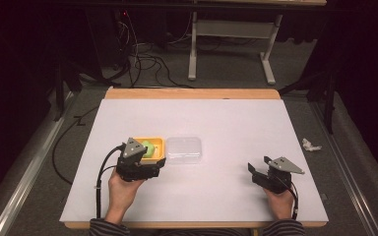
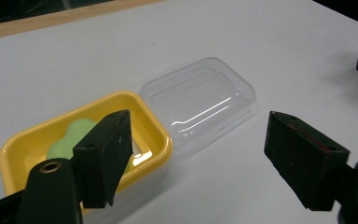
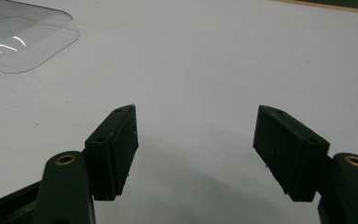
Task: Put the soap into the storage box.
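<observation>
Looking down from the high view: white table (image 1: 226,191) with a wooden edge at the far side. Left gripper (image 1: 145,164) held in the person's left hand (image 1: 120,189), sitting at the near edge of a yellow tray (image 1: 153,143). A green object (image 1: 149,150) lies in the tray, partly covered by the gripper's grey plate. A clear plastic lid (image 1: 183,150) lies flat on the table, touching or just beside the tray's right side. Right gripper (image 1: 256,173) held in the right hand (image 1: 280,199), well apart from tray and lid, toward the near right of the table. Both grippers hold nothing. A crumpled white scrap (image 1: 310,145) lies on the floor off the table's right edge; cables (image 1: 142,61) trail on the floor beyond the far side.

Left gripper view: left gripper (image 2: 200,158) with jaws spread wide, nothing between them. The left jaw overlaps the yellow tray (image 2: 161,140); the green object (image 2: 72,137) lies inside it, partly hidden behind that jaw. The clear lid (image 2: 200,100) lies ahead, between the jaw lines, its near corner against the tray rim. The right gripper's jaw tips show at the far right edge.

Right gripper view: right gripper (image 3: 196,154) with jaws spread wide over bare table (image 3: 214,60). Clear lid (image 3: 23,39) at upper left, well apart from the jaws.
</observation>
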`<action>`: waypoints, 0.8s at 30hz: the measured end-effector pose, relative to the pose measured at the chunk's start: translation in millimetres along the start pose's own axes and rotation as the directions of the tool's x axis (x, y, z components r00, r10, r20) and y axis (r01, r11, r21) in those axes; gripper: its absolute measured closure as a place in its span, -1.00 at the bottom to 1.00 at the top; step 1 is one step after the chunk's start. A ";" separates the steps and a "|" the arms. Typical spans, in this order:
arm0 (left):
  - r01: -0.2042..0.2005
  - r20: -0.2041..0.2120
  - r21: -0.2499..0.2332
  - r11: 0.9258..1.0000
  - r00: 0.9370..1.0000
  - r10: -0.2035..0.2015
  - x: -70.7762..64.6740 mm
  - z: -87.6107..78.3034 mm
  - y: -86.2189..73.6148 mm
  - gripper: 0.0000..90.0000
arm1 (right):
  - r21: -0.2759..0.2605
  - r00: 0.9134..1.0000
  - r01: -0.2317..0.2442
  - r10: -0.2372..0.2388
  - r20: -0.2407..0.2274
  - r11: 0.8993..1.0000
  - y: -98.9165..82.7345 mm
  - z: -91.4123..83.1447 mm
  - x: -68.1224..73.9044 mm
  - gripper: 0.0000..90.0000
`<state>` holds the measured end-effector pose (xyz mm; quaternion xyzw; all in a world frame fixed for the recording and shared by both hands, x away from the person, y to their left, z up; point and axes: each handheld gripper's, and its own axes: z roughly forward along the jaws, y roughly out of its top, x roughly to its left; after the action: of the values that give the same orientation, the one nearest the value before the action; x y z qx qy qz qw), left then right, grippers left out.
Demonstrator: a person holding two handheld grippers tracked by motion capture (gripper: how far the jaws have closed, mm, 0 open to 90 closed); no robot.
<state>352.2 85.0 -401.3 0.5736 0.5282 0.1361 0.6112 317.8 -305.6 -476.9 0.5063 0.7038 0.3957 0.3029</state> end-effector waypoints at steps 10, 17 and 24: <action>-0.005 -0.002 0.001 1.000 1.000 0.005 -2.6 -1.6 -3.2 -0.49 | -0.005 1.000 -0.010 0.010 -0.006 1.000 -0.3 -0.8 -0.8 -0.30; -0.008 0.022 0.030 1.000 1.000 0.007 -9.2 -0.1 -11.4 -0.49 | -0.014 1.000 -0.024 0.024 -0.007 1.000 -0.7 -1.4 -1.8 -0.29; -0.044 0.026 0.044 0.998 0.999 0.043 -14.2 0.6 -19.5 -0.46 | -0.014 1.000 -0.023 0.023 -0.009 1.000 -0.7 -1.6 -2.0 -0.28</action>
<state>338.3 67.7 -410.9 0.6000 0.5107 0.1306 0.6017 316.7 -308.0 -476.6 0.5105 0.6964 0.4064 0.2987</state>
